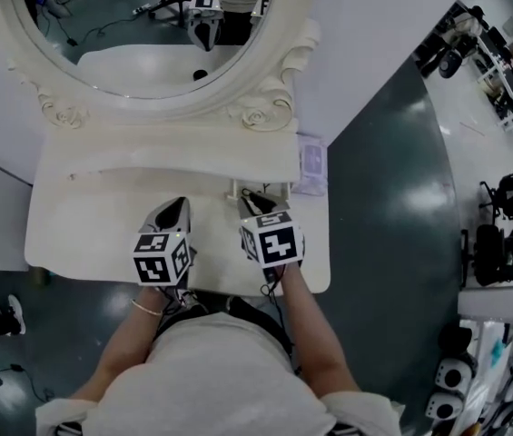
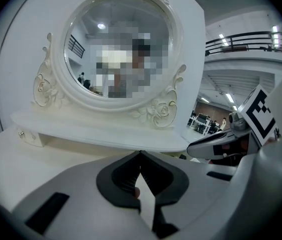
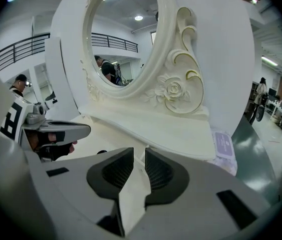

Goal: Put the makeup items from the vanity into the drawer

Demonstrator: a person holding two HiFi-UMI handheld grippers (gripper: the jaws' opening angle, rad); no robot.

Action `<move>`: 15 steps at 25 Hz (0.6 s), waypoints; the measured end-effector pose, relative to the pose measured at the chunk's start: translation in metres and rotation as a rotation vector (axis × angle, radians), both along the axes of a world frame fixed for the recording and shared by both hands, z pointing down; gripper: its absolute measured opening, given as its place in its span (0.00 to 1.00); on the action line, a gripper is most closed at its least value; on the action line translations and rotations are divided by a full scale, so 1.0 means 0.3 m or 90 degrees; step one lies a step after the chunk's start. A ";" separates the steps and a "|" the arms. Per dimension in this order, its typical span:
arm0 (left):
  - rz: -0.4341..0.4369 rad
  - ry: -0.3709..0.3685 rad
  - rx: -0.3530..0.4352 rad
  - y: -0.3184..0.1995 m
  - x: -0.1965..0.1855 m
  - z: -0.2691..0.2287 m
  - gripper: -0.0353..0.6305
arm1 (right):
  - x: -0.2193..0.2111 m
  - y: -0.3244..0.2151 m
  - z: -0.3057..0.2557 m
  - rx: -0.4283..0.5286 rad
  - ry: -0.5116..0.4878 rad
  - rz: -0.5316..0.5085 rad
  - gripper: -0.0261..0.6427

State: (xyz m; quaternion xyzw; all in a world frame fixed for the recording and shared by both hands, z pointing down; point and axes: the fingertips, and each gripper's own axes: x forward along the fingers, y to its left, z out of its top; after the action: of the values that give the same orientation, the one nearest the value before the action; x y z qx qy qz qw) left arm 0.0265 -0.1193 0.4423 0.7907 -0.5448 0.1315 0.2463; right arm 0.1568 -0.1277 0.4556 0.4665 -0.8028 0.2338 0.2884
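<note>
The white vanity tabletop (image 1: 83, 234) lies under both grippers, below a raised shelf (image 1: 147, 157) and an oval mirror (image 1: 147, 25). My left gripper (image 1: 182, 203) hovers over the middle of the top. In the left gripper view (image 2: 141, 153) its tips meet, with nothing seen between them. My right gripper (image 1: 252, 197) is just to its right, pointing at the shelf's front edge. Its jaws (image 3: 143, 151) stand a narrow gap apart and are empty. A small dark item (image 3: 102, 152) sits on the tabletop beside the right jaws. No drawer can be made out.
A purple pack of wipes (image 1: 313, 163) rests at the shelf's right end, also in the right gripper view (image 3: 224, 145). Carved roses (image 1: 261, 114) flank the mirror frame. Dark floor lies right of the vanity, with chairs and gear (image 1: 510, 216) farther off.
</note>
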 end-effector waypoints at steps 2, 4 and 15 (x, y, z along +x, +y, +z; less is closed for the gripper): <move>-0.012 0.000 0.005 0.006 -0.046 -0.011 0.06 | -0.042 0.001 -0.013 0.012 0.003 -0.006 0.15; -0.022 -0.003 0.010 0.009 -0.088 -0.020 0.06 | -0.083 0.002 -0.024 0.023 0.004 -0.010 0.14; -0.076 0.010 0.037 0.048 -0.259 -0.075 0.06 | -0.233 0.026 -0.054 0.043 -0.030 -0.002 0.09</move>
State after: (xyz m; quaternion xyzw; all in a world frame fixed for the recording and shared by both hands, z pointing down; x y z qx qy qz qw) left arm -0.0512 -0.1050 0.4198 0.7647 -0.5926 0.0947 0.2345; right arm 0.0870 -0.1198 0.4394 0.4691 -0.8174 0.2172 0.2540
